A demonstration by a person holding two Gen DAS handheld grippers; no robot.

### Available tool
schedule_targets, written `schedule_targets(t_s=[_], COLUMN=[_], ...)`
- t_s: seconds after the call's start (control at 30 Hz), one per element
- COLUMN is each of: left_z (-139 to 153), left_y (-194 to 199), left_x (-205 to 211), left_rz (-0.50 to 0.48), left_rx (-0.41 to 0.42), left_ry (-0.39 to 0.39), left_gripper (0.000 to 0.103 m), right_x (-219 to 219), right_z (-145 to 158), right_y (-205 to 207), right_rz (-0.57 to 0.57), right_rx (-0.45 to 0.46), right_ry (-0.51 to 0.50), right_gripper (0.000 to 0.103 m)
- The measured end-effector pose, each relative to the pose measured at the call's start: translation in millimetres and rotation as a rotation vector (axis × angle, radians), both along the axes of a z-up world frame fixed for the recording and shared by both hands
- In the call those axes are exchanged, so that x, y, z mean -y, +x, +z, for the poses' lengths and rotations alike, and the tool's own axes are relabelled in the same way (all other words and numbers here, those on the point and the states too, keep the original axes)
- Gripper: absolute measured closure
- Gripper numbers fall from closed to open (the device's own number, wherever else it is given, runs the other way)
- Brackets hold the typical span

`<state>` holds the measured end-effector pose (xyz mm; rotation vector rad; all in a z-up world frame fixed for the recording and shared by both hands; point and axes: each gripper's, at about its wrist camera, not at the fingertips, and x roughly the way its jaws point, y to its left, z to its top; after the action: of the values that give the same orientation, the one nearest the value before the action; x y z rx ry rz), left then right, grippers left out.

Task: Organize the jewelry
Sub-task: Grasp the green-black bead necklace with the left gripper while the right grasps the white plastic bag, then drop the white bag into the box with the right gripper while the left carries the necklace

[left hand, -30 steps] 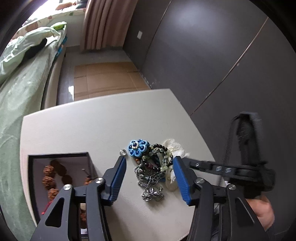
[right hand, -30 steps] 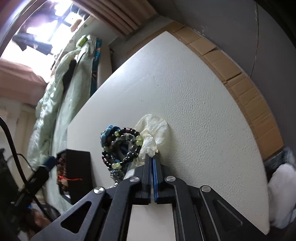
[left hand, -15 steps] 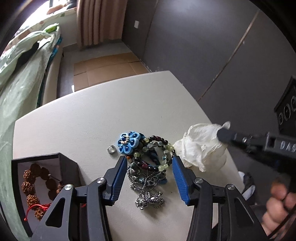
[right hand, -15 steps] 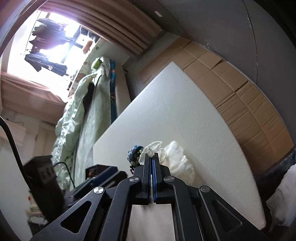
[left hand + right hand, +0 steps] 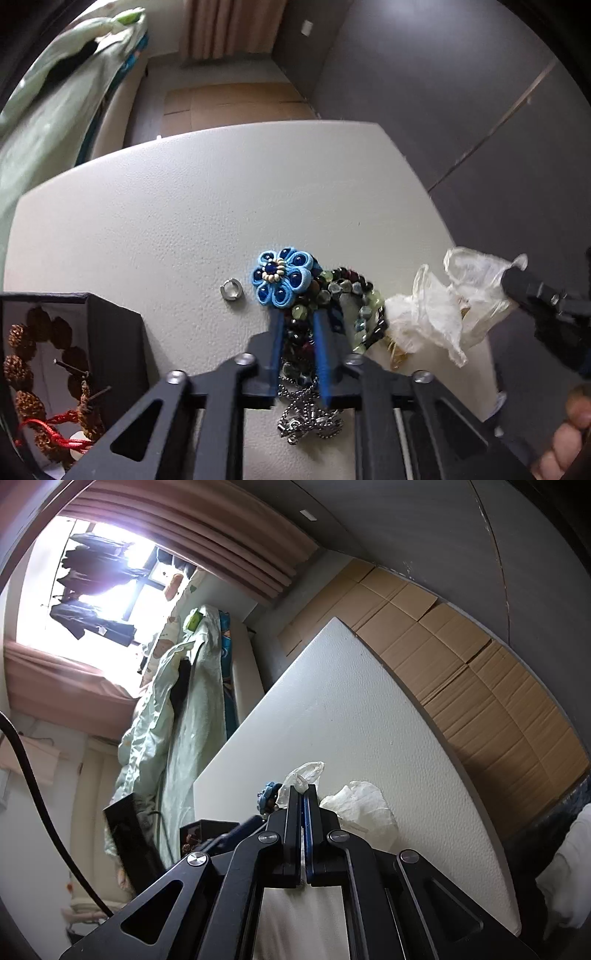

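Nearest, the left gripper (image 5: 299, 328) is closing on dark beads in the tangled bracelets (image 5: 332, 306) beside the blue flower (image 5: 282, 282); farther right, the right gripper (image 5: 517, 280) pinches the light, crinkly plastic bag (image 5: 443, 314); the beads look hard, slippery, loosely strung.

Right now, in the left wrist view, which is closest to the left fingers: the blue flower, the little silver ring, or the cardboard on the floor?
1. Blue flower, just beyond the left fingers.
2. Silver ring, left of the flower.
3. Cardboard, on the floor past the table's far edge.
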<state>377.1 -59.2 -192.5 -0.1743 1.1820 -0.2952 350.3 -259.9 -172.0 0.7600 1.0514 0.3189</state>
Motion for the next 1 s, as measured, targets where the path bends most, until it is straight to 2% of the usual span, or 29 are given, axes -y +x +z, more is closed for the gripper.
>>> schedule_targets(t_s=[0.07, 0.3, 0.57, 1.0], left_z=[7, 32, 65, 119], left_y=[-2, -12, -27, -56], left_x=[-2, -1, -7, -53], left_rz=[-0.003, -0.025, -0.048, -0.003], left_rx=[0.024, 0.082, 0.157, 0.277], left_ry=[-0.003, -0.019, -0.080, -0.139], left_gripper=[0.095, 0.095, 0.095, 0.095], right_x=[0, 0, -17, -58], right_z=[2, 13, 35, 66], right_y=[-1, -5, -10, -18], right_rz=[-0.001, 0.003, 0.033, 0.108], right_rx=[0.004, 0.036, 0.106, 0.226], right_ry=[0.005, 0.020, 0.038, 0.050], right_gripper=[0.100, 0.100, 0.100, 0.100])
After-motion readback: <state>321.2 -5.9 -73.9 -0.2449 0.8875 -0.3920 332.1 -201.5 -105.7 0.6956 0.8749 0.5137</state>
